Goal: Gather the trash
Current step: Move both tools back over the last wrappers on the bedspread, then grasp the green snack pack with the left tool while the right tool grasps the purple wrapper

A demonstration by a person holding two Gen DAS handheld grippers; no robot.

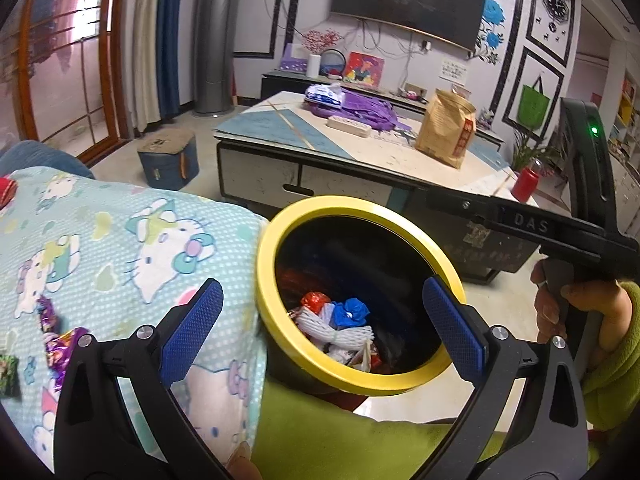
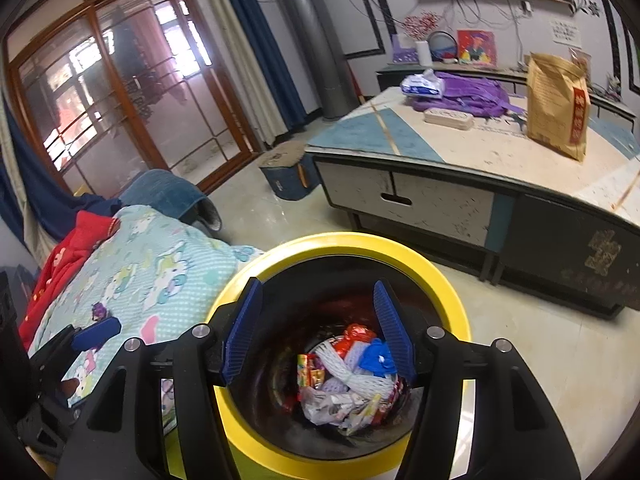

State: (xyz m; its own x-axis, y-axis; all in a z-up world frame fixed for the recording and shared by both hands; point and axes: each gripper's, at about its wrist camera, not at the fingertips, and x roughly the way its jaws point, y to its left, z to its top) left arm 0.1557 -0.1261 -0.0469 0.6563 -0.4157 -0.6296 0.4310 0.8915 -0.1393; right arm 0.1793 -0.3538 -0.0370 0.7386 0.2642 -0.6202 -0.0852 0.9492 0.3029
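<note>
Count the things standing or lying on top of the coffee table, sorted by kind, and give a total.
Brown paper bag: 1
Purple bag: 1
White power strip: 1
Tissue pack: 1
Red can: 1
Total: 5

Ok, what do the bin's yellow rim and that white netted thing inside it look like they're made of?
The yellow rim looks like smooth, slightly glossy plastic: even colour and soft sheen. The white netted thing looks like foam fruit-packing mesh: soft, matte, puffy strands in an open lattice, though that is a guess from its look.
</note>
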